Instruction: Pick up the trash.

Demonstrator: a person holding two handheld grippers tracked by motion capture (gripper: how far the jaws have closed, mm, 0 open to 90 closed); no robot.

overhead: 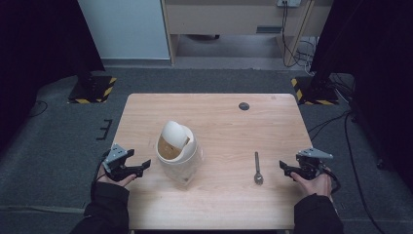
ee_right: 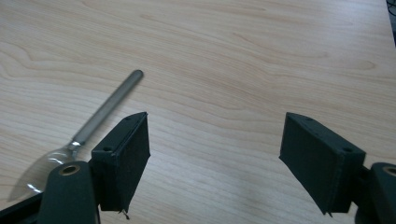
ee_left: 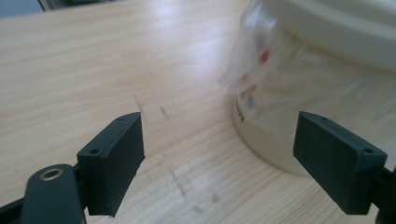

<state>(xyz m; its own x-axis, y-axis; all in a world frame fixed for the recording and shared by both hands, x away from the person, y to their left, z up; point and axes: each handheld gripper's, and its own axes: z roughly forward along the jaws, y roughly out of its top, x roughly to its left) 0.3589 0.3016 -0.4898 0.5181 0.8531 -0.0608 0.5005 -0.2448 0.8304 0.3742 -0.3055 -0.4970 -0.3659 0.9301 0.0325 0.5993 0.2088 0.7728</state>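
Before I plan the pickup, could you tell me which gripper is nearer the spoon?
Right. The right gripper sits just right of the spoon; the left gripper is beyond the bin.

Left hand-held gripper (overhead: 142, 166) and right hand-held gripper (overhead: 284, 167), jaws apart.

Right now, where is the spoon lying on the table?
In the high view, the spoon lies on the right side of the table, between the white bin and the right claw, bowl toward the person.
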